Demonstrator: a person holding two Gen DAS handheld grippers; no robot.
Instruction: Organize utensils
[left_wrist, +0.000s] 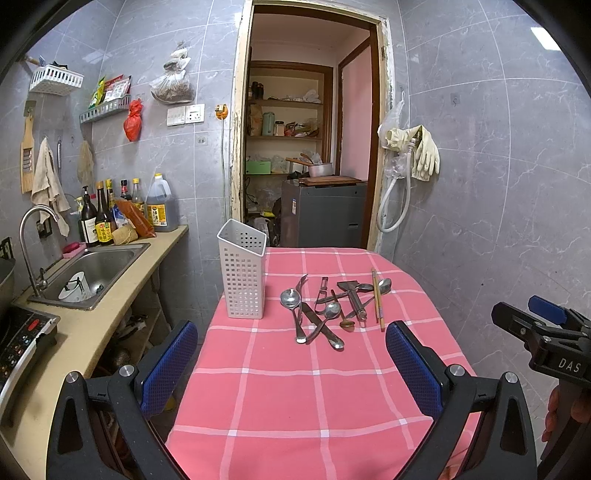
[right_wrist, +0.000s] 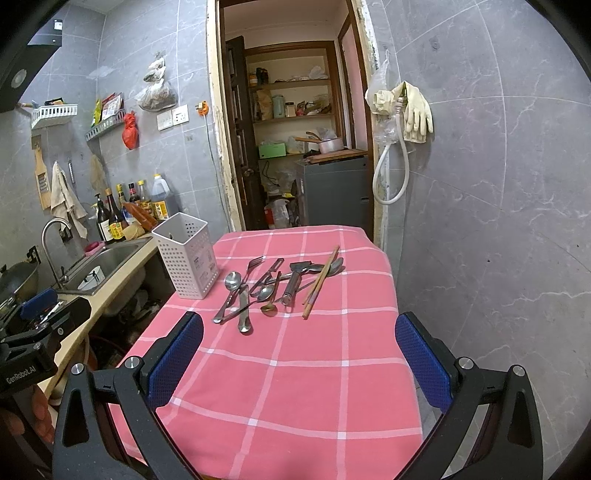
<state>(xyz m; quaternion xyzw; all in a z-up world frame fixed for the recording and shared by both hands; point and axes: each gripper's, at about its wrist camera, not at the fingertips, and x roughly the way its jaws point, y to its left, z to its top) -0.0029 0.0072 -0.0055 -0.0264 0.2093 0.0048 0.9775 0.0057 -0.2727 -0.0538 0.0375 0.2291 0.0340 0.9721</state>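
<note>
A pile of metal utensils (left_wrist: 328, 306) lies on the pink checked table (left_wrist: 288, 387): spoons, a fork, a knife, a peeler and a pair of wooden chopsticks (left_wrist: 377, 299). A white perforated utensil holder (left_wrist: 242, 269) stands upright and empty at the table's far left corner. The pile (right_wrist: 269, 288), chopsticks (right_wrist: 319, 282) and holder (right_wrist: 186, 254) also show in the right wrist view. My left gripper (left_wrist: 291, 354) is open and empty above the near part of the table. My right gripper (right_wrist: 299, 350) is open and empty too, short of the pile.
A counter with a steel sink (left_wrist: 88, 269), a tap, sauce bottles (left_wrist: 107, 214) and an induction cooker (left_wrist: 22, 339) runs along the left. A tiled wall (left_wrist: 498, 221) stands close on the right. A doorway (left_wrist: 310, 147) to a pantry lies beyond the table.
</note>
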